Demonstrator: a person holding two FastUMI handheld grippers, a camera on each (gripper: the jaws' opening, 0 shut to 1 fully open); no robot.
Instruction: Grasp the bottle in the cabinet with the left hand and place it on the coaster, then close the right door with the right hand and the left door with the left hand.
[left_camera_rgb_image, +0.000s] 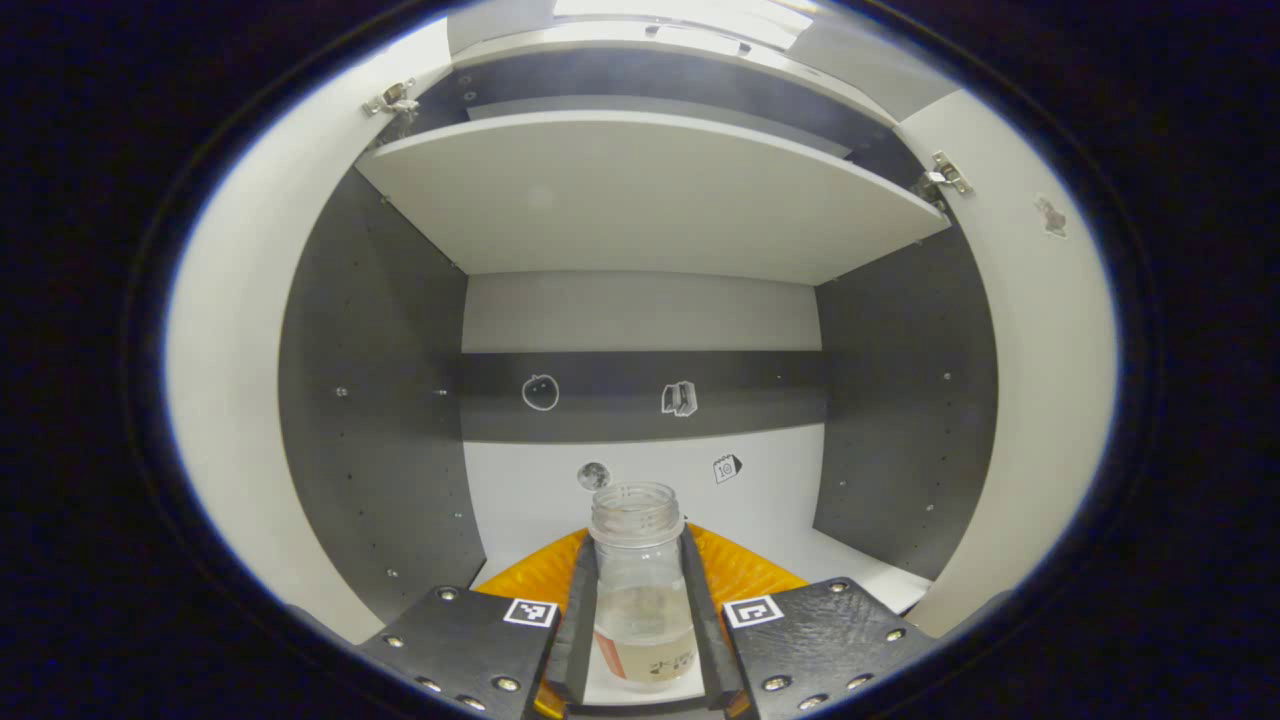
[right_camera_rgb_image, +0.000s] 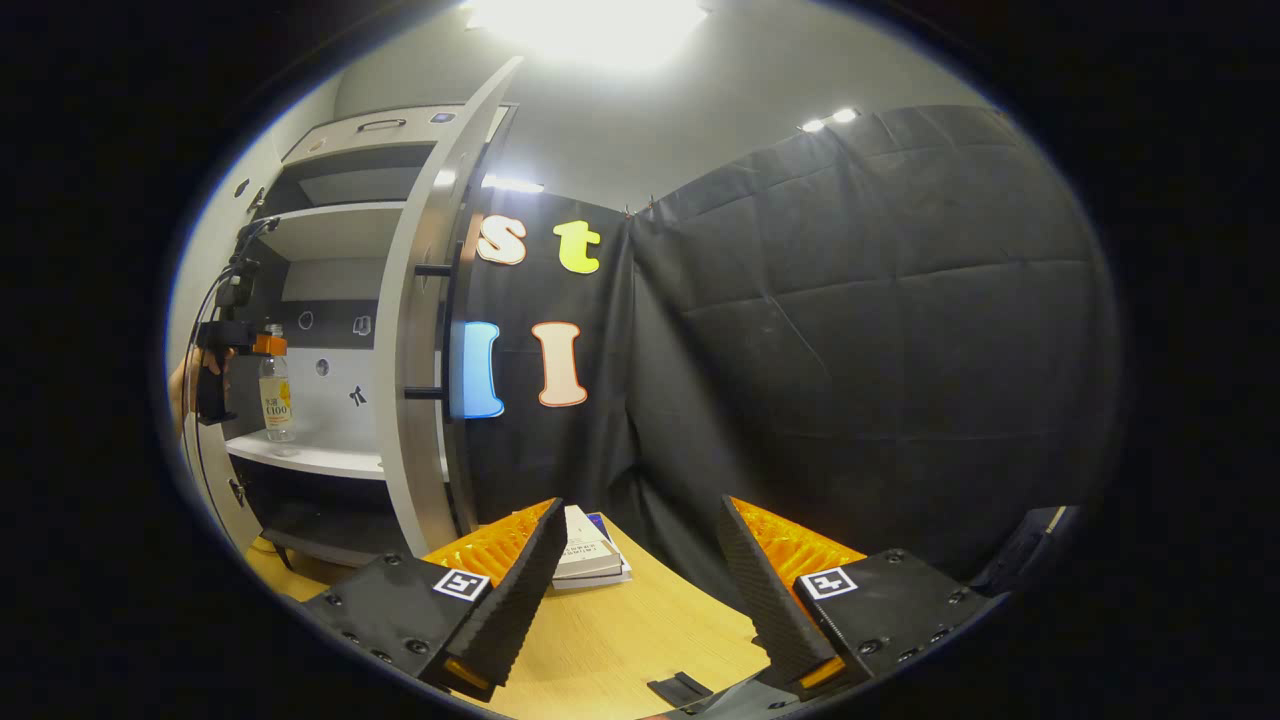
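A clear plastic bottle (left_camera_rgb_image: 640, 625) with a little pale liquid and a label stands upright in the cabinet, over the white lower shelf (left_camera_rgb_image: 850, 560). My left gripper (left_camera_rgb_image: 637, 545) is shut on it, one finger pressing on each side. In the right gripper view the same bottle (right_camera_rgb_image: 276, 400) shows far off at the left, with the left gripper (right_camera_rgb_image: 235, 345) and a hand at its neck. Whether its base touches the shelf (right_camera_rgb_image: 320, 455) I cannot tell. My right gripper (right_camera_rgb_image: 640, 560) is open with nothing in it, above the wooden table (right_camera_rgb_image: 620, 640). Both cabinet doors are open.
The open left door (left_camera_rgb_image: 230, 400) and right door (left_camera_rgb_image: 1050, 400) flank the cabinet, with an upper shelf (left_camera_rgb_image: 640, 200) overhead. The right door (right_camera_rgb_image: 425, 330) with its dark handle stands edge-on. A stack of books (right_camera_rgb_image: 590, 555) and a small flat black object (right_camera_rgb_image: 680, 688) lie on the table.
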